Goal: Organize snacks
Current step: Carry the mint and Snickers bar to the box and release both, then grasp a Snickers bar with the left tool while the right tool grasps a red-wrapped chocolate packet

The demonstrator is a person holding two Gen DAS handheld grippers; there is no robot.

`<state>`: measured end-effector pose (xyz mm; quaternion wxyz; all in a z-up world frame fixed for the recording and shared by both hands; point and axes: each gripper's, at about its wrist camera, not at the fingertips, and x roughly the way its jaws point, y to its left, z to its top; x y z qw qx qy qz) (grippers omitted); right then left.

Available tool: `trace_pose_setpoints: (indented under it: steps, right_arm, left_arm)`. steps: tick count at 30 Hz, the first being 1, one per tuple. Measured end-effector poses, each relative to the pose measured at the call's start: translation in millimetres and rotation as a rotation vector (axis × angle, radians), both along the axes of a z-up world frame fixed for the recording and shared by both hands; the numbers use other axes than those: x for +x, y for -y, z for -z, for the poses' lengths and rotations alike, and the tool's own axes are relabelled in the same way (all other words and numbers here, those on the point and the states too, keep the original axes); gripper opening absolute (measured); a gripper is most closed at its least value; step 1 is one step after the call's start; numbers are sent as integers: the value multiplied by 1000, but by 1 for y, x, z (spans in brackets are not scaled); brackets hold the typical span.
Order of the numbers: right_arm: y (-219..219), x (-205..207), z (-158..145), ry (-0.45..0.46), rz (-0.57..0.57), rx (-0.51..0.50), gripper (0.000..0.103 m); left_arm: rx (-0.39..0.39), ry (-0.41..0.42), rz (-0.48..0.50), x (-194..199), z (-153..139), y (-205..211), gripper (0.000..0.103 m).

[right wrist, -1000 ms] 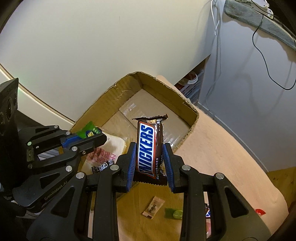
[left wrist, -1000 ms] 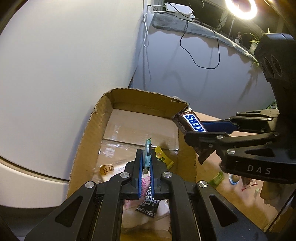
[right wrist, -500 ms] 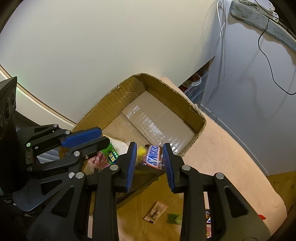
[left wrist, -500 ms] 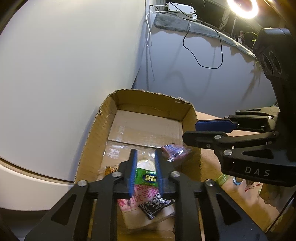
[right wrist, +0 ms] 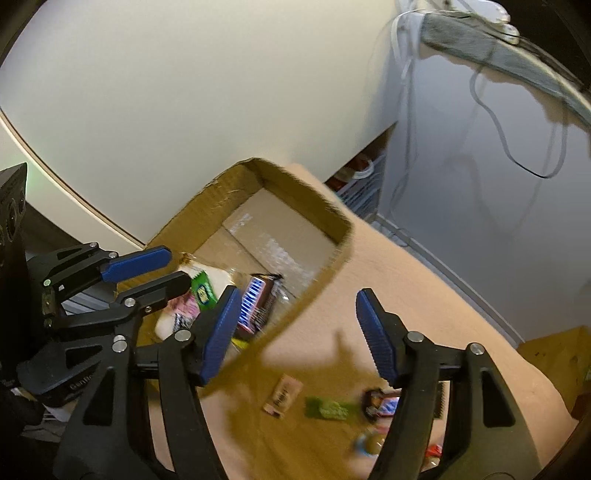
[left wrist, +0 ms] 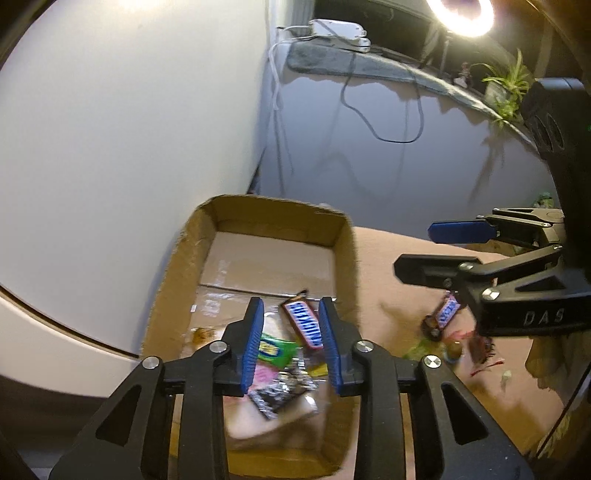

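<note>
An open cardboard box stands on the beige surface against the white wall. Inside lie a Snickers bar, a green packet and several other wrappers. My left gripper is open and empty above the box's near end. My right gripper is wide open and empty, just right of the box above the surface. Loose snacks lie outside: another Snickers bar, a green packet and a small tan sachet.
A white wall is on the left and a grey panel with hanging cables behind. A ring light and a plant sit at the upper right. More small wrappers lie on the surface to the right.
My right gripper let go of the Snickers bar, which dropped into the box, then opened wide and drew right. My left gripper released the green packet into the box and opened.
</note>
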<state>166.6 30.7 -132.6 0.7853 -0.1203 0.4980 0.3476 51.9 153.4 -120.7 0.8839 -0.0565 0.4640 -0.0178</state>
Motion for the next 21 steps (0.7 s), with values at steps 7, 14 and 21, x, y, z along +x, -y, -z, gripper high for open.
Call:
trace_pose_setpoints:
  steps: [7, 14, 21]
  right_arm:
    - [78, -7, -9, 11, 118, -15, 67]
    - [159, -15, 10, -37, 257, -67, 67]
    - [205, -23, 40, -110, 349, -93, 67]
  left_arm:
    - [-32, 3, 90, -2, -2, 36, 33]
    - [-44, -40, 212, 6, 14, 89, 35]
    - [-31, -100, 341, 23, 37, 139, 35]
